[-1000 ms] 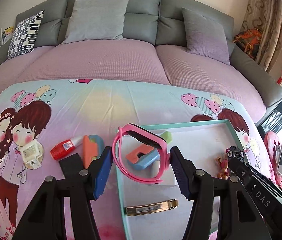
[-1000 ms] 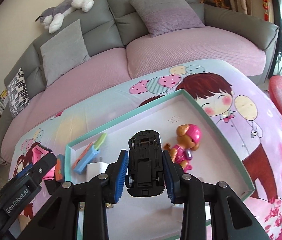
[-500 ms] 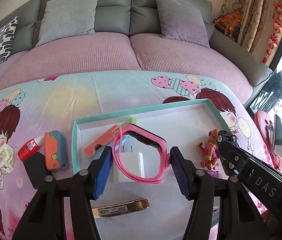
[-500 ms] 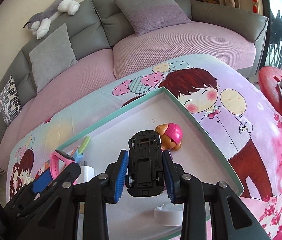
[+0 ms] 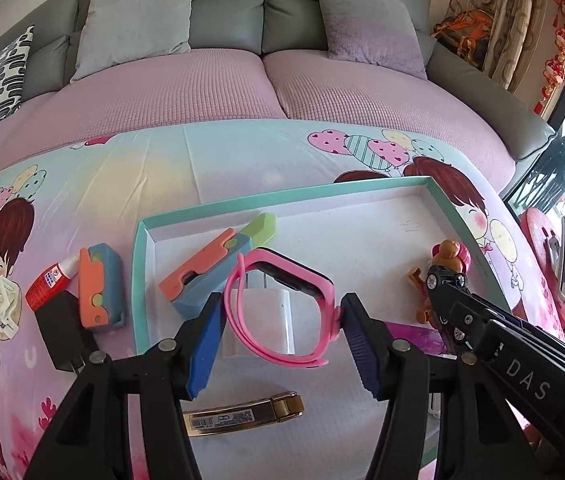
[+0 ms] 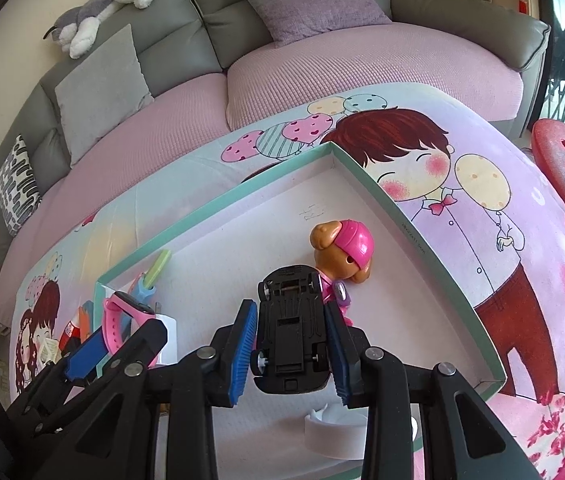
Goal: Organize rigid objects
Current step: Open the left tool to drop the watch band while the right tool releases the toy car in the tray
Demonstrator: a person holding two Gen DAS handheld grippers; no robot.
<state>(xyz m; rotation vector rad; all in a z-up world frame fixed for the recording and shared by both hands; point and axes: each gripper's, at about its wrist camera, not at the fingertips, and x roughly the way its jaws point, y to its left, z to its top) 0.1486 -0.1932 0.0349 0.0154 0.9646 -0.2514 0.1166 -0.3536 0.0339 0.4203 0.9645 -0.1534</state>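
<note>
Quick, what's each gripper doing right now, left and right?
Left gripper: closed on the pink watch, over the tray.
Right gripper: closed on the black toy car, underside facing the camera.

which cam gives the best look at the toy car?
Right wrist view. The toy car sits centered and close, underside toward the lens, clamped between the right gripper pads. In the left wrist view the same car shows only as a small sliver at the tip of the right gripper, beside the puppy figure.
</note>
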